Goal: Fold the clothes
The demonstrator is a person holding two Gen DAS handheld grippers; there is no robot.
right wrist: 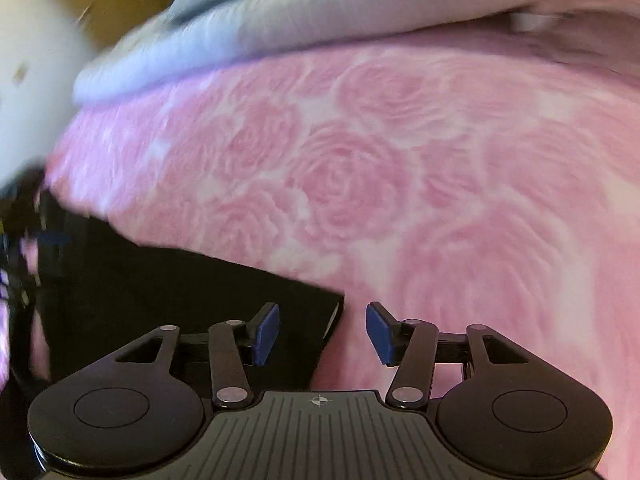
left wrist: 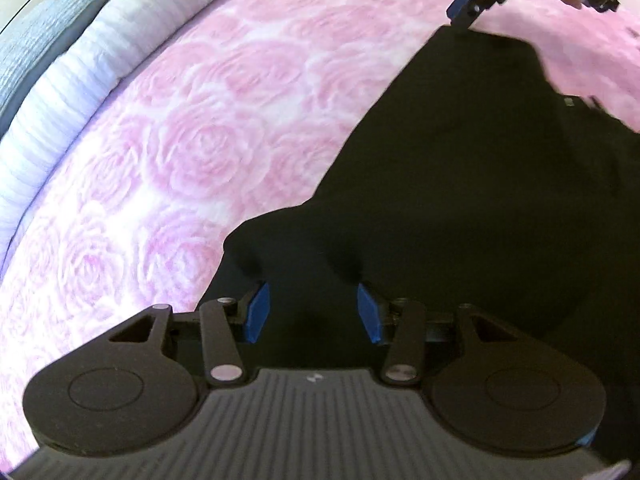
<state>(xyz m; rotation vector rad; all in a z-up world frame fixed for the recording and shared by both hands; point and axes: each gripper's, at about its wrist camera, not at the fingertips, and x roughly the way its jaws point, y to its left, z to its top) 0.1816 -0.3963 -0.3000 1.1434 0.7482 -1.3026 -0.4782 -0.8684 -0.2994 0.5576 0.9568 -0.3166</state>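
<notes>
Both my grippers stand parted and hold nothing: left gripper (left wrist: 313,309) over the black garment (left wrist: 460,200), right gripper (right wrist: 322,330) straddling its folded corner, one pad over cloth, one over the pink bedspread (right wrist: 440,180). I judge a fold just laid, so the cloth lies flat on the bed. Pillows (left wrist: 80,80) lie beyond. No containers show.

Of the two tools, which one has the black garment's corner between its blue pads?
The right tool: the black garment's corner lies between its open pads. The left tool hovers over the garment's middle.
</notes>
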